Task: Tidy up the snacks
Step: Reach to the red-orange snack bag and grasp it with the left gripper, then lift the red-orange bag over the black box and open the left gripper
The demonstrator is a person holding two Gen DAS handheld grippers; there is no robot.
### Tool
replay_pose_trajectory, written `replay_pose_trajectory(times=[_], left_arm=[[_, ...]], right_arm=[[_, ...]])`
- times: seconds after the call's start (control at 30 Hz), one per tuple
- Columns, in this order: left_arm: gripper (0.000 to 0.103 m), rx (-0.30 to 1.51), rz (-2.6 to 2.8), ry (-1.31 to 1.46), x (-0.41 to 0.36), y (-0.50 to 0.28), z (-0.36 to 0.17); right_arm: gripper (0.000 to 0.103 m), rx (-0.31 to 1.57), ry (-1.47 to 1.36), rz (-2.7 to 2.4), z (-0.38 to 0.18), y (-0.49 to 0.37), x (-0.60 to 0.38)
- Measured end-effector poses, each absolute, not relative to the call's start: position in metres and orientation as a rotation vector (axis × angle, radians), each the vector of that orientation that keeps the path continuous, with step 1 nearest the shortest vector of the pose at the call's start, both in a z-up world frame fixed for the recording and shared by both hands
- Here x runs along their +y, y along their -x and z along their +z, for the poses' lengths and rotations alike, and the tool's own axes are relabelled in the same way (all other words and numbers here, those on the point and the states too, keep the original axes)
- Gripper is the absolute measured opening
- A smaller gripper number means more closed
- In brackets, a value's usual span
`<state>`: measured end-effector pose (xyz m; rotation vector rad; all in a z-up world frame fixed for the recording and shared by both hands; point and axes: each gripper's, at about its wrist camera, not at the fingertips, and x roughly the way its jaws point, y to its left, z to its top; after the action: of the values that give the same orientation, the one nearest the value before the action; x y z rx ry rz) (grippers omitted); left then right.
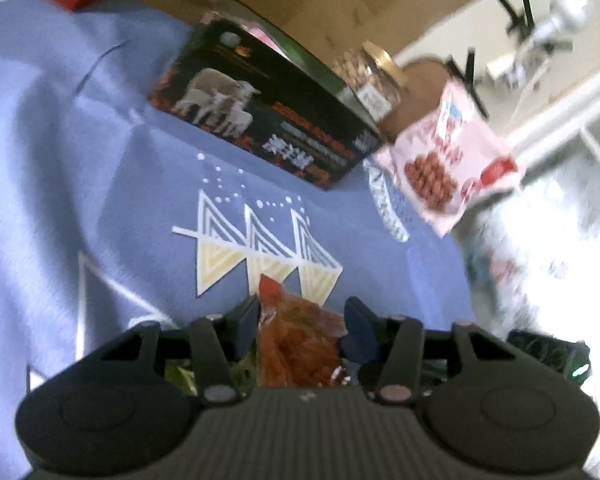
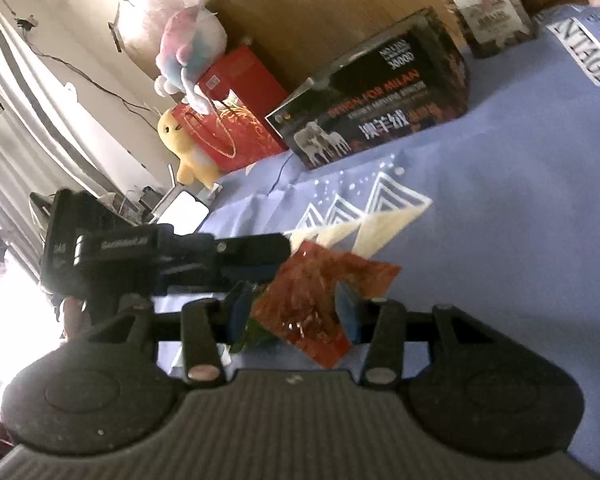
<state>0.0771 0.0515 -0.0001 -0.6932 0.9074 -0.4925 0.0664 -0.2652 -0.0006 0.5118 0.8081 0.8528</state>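
Observation:
An orange-red snack packet [image 1: 300,344] [image 2: 320,296] lies low over the blue tablecloth [image 1: 80,168], with a green packet [image 2: 256,332] partly hidden under it. My left gripper [image 1: 304,320] stands open with the packet between its blue pads [image 1: 246,320]; whether they touch it is unclear. My right gripper [image 2: 294,312] is open around the same packet from another side. The left gripper's black body [image 2: 112,248] reaches in from the left in the right wrist view. A pink snack bag [image 1: 452,160] rests at the table's far right edge.
A black box with a sheep picture [image 1: 260,108] [image 2: 380,92] stands at the back of the table. A glass jar of nuts [image 1: 372,76] [image 2: 484,4] stands beside it. A red gift bag [image 2: 236,112] and plush toys [image 2: 192,44] sit at the far left.

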Motion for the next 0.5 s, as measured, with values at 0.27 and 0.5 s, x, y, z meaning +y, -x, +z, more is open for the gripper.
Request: replay_pose_trajectory(times=[0.27,0.5], left_arm=[[0.047,0.895,-0.613,0.817,0.043,-0.076,-0.001],[0.012,0.932,-0.496,0.733,0.035,-0.072,-0.008]], right_arm=[[0.048,0.786,-0.512,0.854,-0.011,-0.068,-0.272],[0.049,0.774,-0.518,0.851,-0.01,-0.065,-0.275]])
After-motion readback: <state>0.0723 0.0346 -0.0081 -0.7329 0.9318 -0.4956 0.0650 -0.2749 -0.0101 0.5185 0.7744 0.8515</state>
